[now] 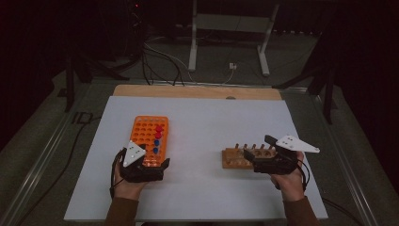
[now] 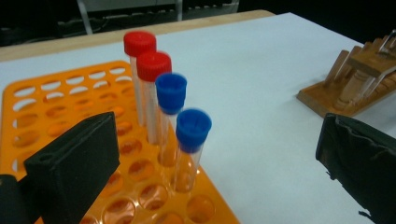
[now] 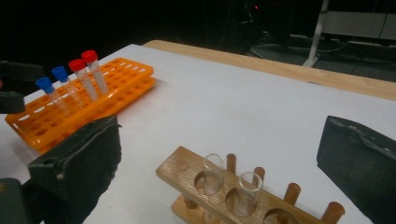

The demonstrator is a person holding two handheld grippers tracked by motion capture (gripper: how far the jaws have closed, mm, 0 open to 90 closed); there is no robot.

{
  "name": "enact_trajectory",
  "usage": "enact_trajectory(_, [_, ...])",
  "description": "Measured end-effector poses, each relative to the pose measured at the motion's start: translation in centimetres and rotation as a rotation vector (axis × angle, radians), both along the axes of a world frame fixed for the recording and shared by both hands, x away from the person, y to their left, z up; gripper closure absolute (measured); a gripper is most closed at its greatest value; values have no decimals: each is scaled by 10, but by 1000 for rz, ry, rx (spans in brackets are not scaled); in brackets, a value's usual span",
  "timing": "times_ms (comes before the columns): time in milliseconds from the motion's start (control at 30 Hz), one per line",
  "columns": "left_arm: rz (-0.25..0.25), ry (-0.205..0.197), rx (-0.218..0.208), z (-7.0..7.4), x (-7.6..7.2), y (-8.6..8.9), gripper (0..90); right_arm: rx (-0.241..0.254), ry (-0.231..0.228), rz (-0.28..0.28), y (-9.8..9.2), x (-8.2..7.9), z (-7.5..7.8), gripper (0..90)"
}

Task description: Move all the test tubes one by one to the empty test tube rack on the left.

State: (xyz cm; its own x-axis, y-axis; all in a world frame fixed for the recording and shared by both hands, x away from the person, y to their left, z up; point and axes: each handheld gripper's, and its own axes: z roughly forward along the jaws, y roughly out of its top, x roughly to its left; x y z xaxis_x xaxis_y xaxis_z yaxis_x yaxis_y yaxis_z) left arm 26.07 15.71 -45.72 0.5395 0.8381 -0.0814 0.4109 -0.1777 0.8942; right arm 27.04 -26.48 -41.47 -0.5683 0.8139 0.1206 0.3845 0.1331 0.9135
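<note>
My left tool (image 2: 205, 154) stood apart around the nearest blue-capped tube (image 2: 189, 149), upright in the orange rack (image 2: 56, 112). My right tool (image 3: 219, 163) gaped over the wooden rack (image 3: 187, 175). I judged the tube light, slick; grip below its cap.

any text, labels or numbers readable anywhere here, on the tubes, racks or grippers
None can be read.
Capped tubes: faint pale marks run down the sides, too small and blurred to read.
Orange rack: no lettering shows.
Wooden rack: bare wood, no label.
Grey plates on the grippers: blank.
</note>
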Motion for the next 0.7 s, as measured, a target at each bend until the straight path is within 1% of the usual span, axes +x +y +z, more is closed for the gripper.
enact_trajectory(67, [3, -20, -6, 4, 0, 0, 3, 1, 7, -11, -3, 2, -2, 1])
enact_trajectory(133, [11, -54, -10, 8, -2, -1, 3, 7, 15, -23, -6, 4, -5, 1])
enact_trajectory(233, [15, -87, -25, 13, -4, -2, 4, 15, 21, -41, -10, 7, -8, 35])
enact_trajectory(300, [14, -94, -51, 16, -3, -2, 4, 17, 28, -41, -12, 9, -10, 50])
enact_trajectory(400, [12, -106, -72, 21, -3, -4, 5, 13, 34, -40, -13, 11, -14, 70])
enact_trajectory(467, [0, -109, -98, 23, -1, -6, 5, 4, 37, -45, -14, 13, -17, 96])
enact_trajectory(567, [-16, -110, -125, 27, 0, -10, 5, 1, 45, -36, -17, 15, -22, 197])
enact_trajectory(700, [-20, -119, -125, 30, 2, -17, 4, -26, 43, -25, -18, 15, -28, 419])
